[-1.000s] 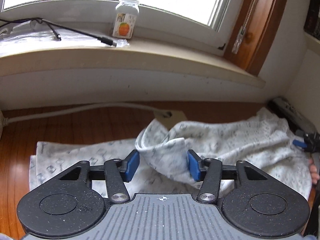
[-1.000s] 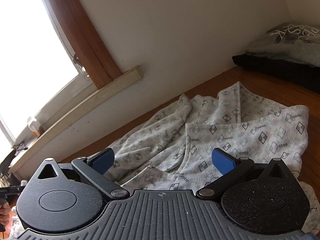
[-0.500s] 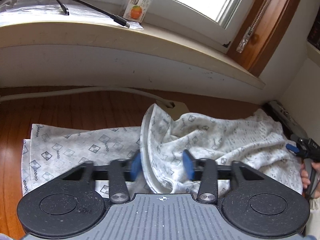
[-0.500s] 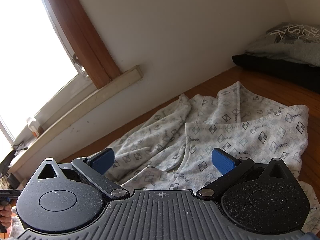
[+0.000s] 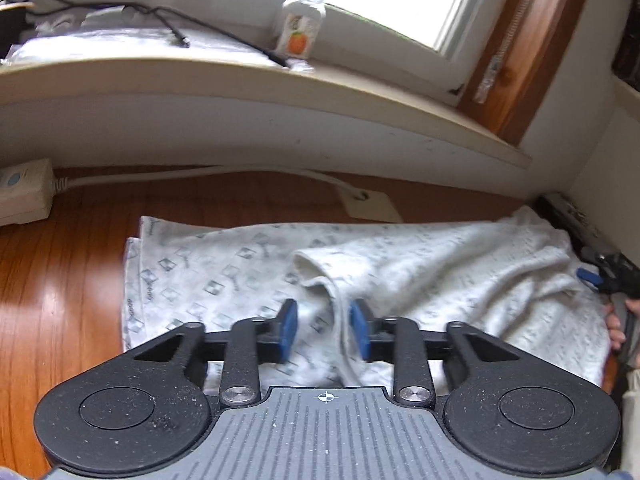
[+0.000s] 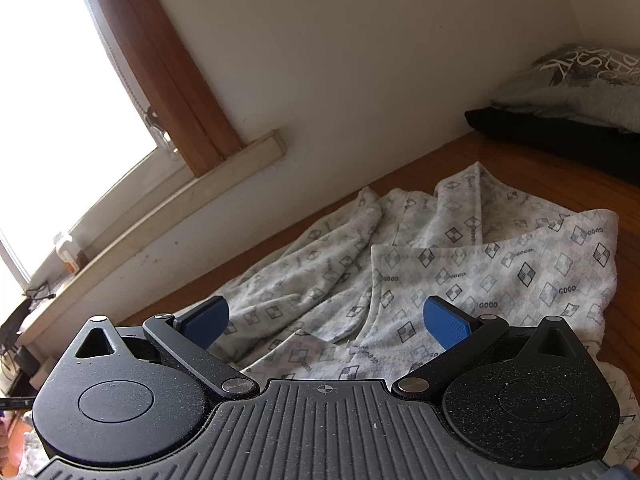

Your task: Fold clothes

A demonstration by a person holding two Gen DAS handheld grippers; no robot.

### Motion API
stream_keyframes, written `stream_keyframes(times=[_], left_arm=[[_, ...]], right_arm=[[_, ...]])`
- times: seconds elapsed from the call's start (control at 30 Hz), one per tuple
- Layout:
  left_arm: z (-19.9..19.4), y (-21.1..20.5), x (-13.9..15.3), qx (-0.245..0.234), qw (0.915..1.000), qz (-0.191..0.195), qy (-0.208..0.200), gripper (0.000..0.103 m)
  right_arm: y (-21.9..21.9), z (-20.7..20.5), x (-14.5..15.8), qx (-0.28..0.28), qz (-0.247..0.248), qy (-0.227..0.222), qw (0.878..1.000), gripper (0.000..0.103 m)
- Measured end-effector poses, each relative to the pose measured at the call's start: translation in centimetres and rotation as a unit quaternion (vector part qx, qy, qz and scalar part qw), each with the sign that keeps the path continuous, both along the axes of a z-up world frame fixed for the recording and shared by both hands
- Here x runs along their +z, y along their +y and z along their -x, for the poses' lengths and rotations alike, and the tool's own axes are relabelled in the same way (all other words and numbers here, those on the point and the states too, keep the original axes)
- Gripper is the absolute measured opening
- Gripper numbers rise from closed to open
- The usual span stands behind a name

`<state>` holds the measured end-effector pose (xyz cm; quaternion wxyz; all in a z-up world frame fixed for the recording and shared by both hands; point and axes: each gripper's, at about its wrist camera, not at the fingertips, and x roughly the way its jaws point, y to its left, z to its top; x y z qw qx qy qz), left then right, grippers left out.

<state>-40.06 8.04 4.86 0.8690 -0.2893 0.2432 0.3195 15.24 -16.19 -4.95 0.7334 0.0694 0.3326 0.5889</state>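
Observation:
A white garment (image 5: 440, 264) printed with grey diamonds lies crumpled on the wooden surface (image 5: 60, 280). In the left wrist view a raised fold with a cuff-like opening (image 5: 308, 264) runs back between the blue pads. My left gripper (image 5: 324, 326) is closed in on that fold, which fills most of the narrow gap. The picture is blurred there. In the right wrist view the same garment (image 6: 480, 264) spreads out in overlapping layers. My right gripper (image 6: 324, 316) hovers over its near edge, wide open, with nothing between its pads.
A windowsill holds a small bottle (image 5: 302, 26) and a black cable (image 5: 208, 26). A white power strip (image 5: 24, 192) and its cord (image 5: 200, 174) lie by the wall. A folded grey garment (image 6: 580, 88) rests on a black one (image 6: 560, 140) at far right.
My left gripper's jaws narrowed step by step around the raised fold, and the left view swung left and back. The fold now lies lower. The right gripper stayed still and open.

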Motion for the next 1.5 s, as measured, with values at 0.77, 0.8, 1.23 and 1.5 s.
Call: stream_keyframes(times=[0.77, 0.8, 1.23, 1.5], left_arm=[[-2.6, 1.8, -0.8, -0.02, 0.9996, 0.0, 0.017, 0.052], [-2.7, 1.8, -0.8, -0.021, 0.9996, -0.002, 0.019, 0.052], [-3.4, 2.0, -0.9, -0.025, 0.9989, -0.018, 0.035, 0.046], [-3.5, 2.0, -0.9, -0.02, 0.9986, -0.032, 0.037, 0.035]], right_arm=[[1.1, 9.6, 4.3, 0.164, 0.0, -0.16, 0.973, 0.052], [1.9, 11.1, 4.5, 0.19, 0.007, -0.172, 0.967, 0.049], [7.8, 25.3, 3.9, 0.38, 0.043, -0.308, 0.871, 0.051], [8.5, 27.9, 4.3, 0.391, 0.047, -0.371, 0.841, 0.019]])
